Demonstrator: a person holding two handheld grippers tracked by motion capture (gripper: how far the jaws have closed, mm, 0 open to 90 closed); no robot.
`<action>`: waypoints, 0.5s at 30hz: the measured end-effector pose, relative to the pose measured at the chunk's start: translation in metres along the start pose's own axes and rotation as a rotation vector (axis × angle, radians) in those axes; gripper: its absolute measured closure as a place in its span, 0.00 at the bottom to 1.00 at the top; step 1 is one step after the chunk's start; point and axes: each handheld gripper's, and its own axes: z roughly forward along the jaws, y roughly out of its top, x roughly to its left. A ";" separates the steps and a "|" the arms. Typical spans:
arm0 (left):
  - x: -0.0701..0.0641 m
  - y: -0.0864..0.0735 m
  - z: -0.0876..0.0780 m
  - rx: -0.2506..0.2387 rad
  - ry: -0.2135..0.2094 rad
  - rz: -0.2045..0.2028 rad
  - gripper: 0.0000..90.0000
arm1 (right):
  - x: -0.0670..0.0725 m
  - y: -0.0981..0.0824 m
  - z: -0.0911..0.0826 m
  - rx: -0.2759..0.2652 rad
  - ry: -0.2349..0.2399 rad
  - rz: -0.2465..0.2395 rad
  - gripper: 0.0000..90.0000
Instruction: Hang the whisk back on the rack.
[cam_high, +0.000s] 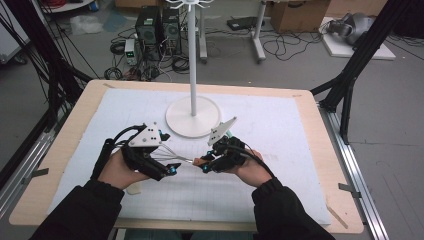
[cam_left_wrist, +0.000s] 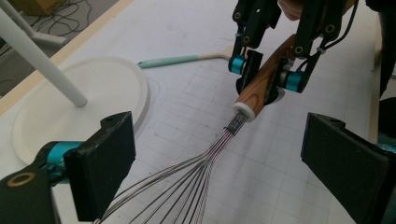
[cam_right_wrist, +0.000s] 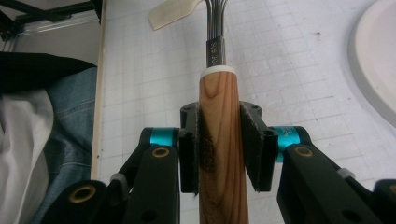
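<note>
R gripper was clamped on the whisk by its wood handle, pads pressing both sides, holding it above the mat at mid-table, near side of the stand. Whisk wires ran left toward the L gripper, whose jaws stood wide apart w/ the wire loops passing between them, no pad touching as far as the L gripper view showed. Main risk, I'd judge: if L closed on the springy wires they could splay or slip out, twisting the handle in R's grip since the wood is smooth & round. Letting go w/ R before L had a firm hold would likely drop the whisk onto the mat. A spatula lay on the mat beyond, by the stand base; a low swing could knock it.
</note>
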 end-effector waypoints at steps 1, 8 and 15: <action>0.000 0.000 0.000 0.004 -0.004 0.001 0.13 | 0.000 0.000 0.000 0.004 0.005 0.001 0.78; -0.002 0.000 0.003 0.018 -0.020 0.013 0.18 | 0.001 0.002 0.001 0.010 0.017 -0.009 0.78; -0.002 -0.001 0.008 0.044 -0.044 0.024 0.25 | 0.003 0.008 -0.001 0.023 0.022 -0.033 0.78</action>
